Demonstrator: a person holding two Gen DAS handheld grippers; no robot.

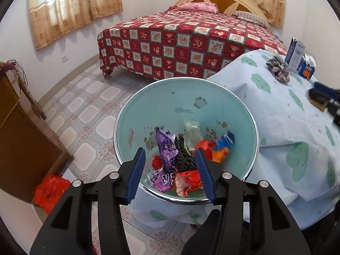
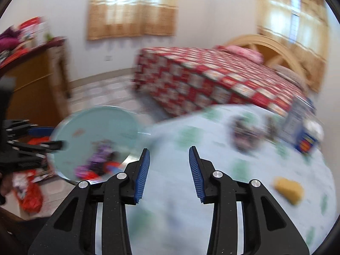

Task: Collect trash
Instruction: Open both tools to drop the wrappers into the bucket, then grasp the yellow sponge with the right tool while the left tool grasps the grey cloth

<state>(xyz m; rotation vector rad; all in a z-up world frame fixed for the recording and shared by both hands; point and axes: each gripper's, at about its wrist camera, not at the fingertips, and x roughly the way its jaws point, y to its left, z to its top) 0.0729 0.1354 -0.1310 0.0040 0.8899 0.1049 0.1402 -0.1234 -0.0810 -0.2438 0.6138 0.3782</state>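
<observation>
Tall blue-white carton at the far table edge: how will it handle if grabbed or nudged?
The carton stands upright, tall and narrow, so a high push probably tips it. Its top looks opened, so likely light, perhaps empty. Thin card walls may dent under the pads.

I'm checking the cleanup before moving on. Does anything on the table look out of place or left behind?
Yes. A crumpled patterned wrapper still lies on the tablecloth beside the cartons, and a yellow lump, too blurred to identify, sits near the right gripper. Other wrappers are already in the basin.

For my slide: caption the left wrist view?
Open left gripper above a basin of wrappers beside the table.
</observation>
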